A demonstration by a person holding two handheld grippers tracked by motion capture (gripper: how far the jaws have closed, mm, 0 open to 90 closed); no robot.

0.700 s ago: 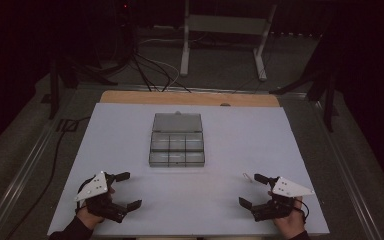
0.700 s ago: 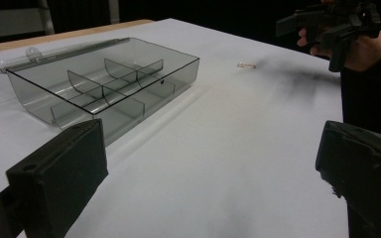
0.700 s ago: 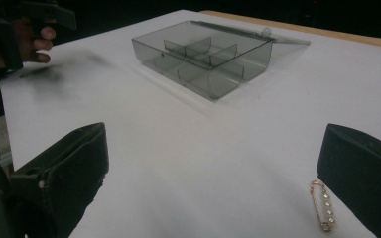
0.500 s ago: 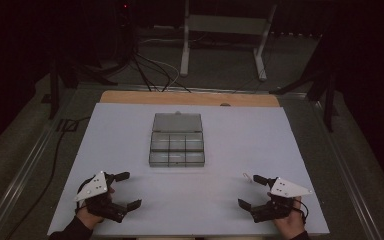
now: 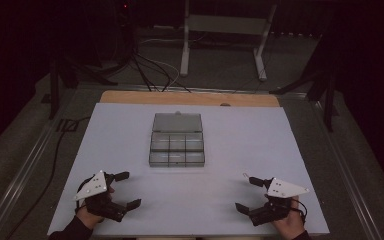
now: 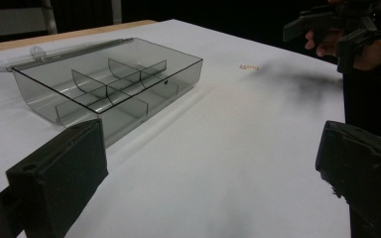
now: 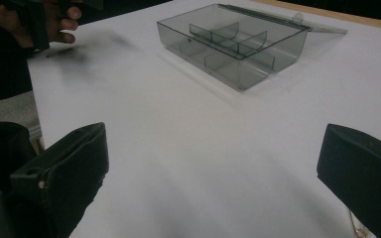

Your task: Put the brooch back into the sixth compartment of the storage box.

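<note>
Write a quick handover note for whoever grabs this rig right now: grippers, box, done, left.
Left hand-held gripper: open, holding nothing, low at the near left of the white table.
Right hand-held gripper: open, holding nothing, near right.
Clear compartment box: mid-table, lid folded open behind it, dividers in place, compartments look empty.
Done: box is open.
Left: neither gripper has reached the box. A tiny object lies on the table by the right gripper; too small to identify.

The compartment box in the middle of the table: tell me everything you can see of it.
The compartment box is smoky, see-through grey plastic, rectangular, split by thin dividers into small compartments that all look empty. Its hinged lid is swung fully open and lies flat behind it. It sits level on the white table, midway between both grippers, touched by neither.
</note>
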